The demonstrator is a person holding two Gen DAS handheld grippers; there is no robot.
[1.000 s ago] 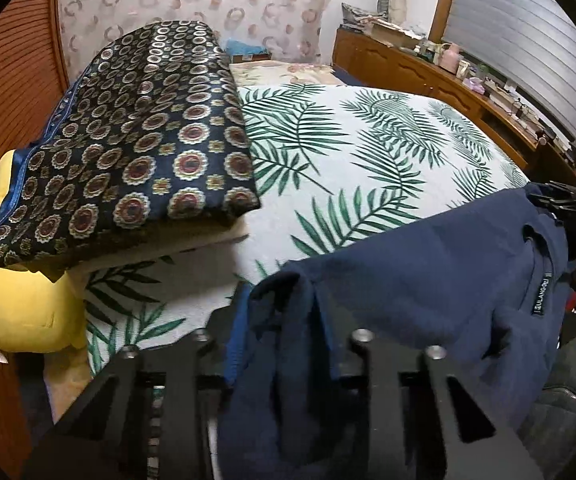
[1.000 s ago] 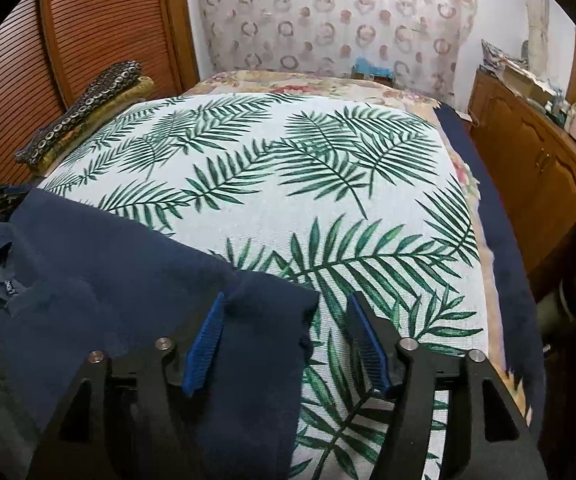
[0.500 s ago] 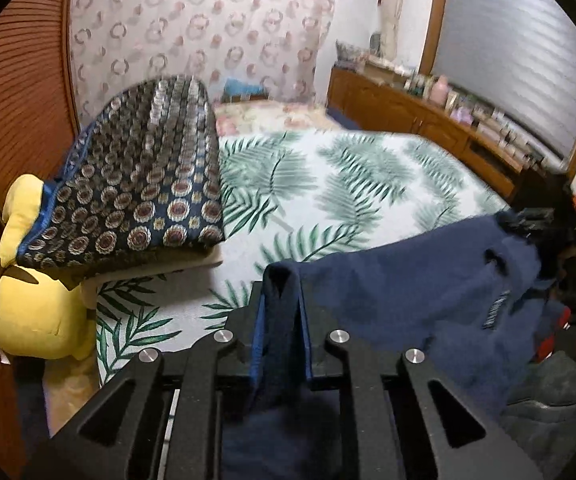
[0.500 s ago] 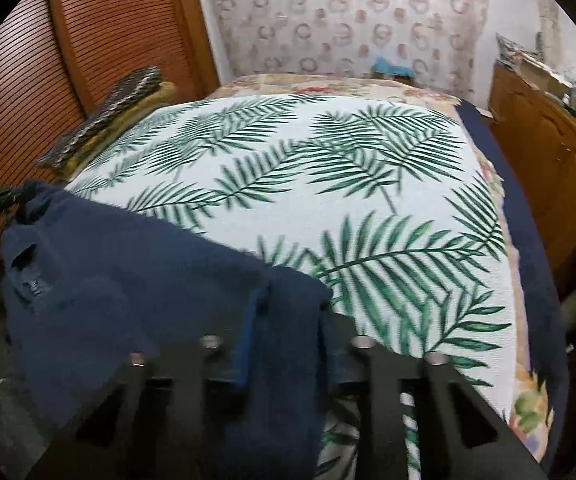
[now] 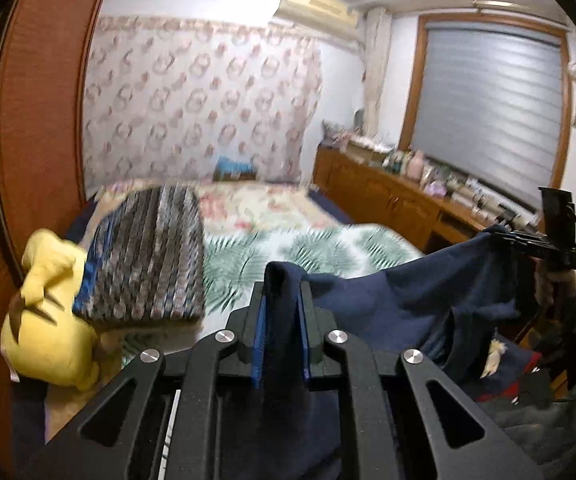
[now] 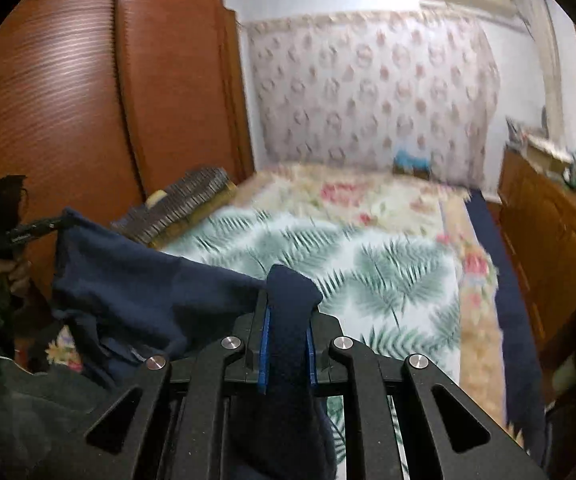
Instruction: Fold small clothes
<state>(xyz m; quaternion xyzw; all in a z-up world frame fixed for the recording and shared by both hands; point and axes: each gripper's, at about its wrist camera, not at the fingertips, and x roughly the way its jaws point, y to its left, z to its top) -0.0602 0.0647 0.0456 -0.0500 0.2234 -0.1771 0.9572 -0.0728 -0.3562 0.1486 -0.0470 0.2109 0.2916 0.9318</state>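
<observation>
Left gripper [image 5: 280, 334] and right gripper [image 6: 286, 344], jaws just closed, each pinching the navy garment [image 5: 399, 300]; cloth now raised between them off the leaf-print bedspread [image 6: 367, 280], apparently clear; ready to be spread for folding.

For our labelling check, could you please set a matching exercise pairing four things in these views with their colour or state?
Things:
1. garment
2. plush toy
3. bedspread
4. left gripper

States:
a. yellow
b. white with green palm leaves
c. shut on cloth
d. navy, held up between both grippers

Pairs: 1-d, 2-a, 3-b, 4-c
</observation>
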